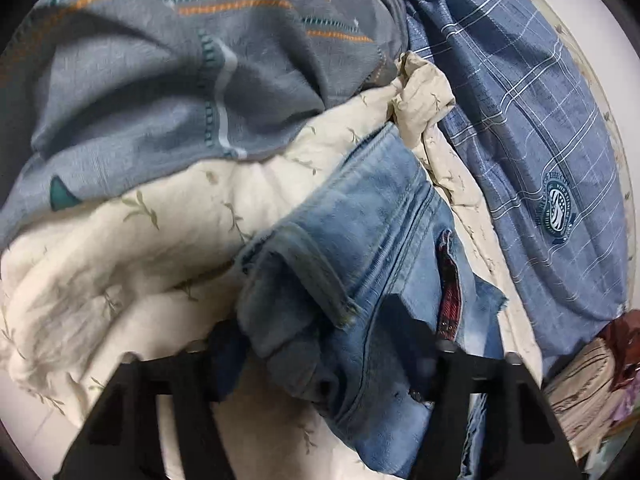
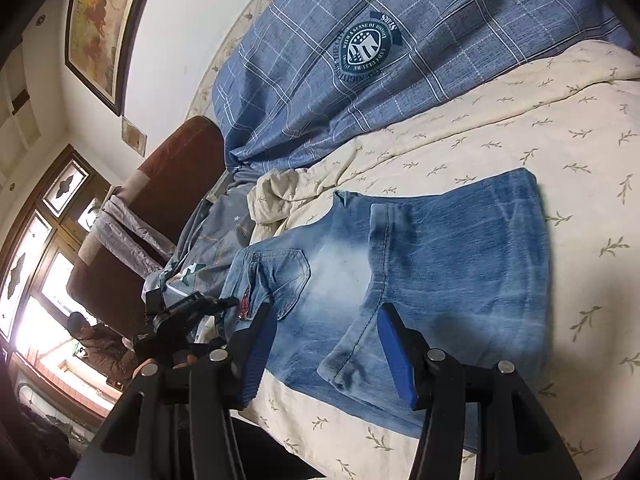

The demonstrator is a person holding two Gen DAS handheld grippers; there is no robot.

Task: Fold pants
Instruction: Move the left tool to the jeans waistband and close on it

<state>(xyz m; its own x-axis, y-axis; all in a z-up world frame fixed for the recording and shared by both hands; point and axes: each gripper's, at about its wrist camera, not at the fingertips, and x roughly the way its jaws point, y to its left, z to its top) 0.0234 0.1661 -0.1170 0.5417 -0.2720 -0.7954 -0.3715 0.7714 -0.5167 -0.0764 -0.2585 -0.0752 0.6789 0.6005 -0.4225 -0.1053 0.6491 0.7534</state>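
Note:
Faded blue jeans [image 2: 440, 256] lie folded on a cream leaf-print bedsheet [image 2: 520, 120]. My right gripper [image 2: 324, 344] is open, its blue-padded fingers [image 2: 394, 352] spread just above the near edge of the jeans, holding nothing. My left gripper [image 1: 320, 364] has the waistband end of the jeans [image 1: 360, 240] bunched between its black fingers; the fingertips are hidden under the denim. The left gripper also shows in the right wrist view [image 2: 192, 308] at the waistband end, by the back pocket.
A blue plaid duvet with a round emblem [image 2: 368, 52] lies beyond the jeans. A grey patterned blanket [image 1: 160, 80] is bunched at the waistband end. A brown headboard [image 2: 172, 184], a framed picture [image 2: 100, 28] and a window are at the left.

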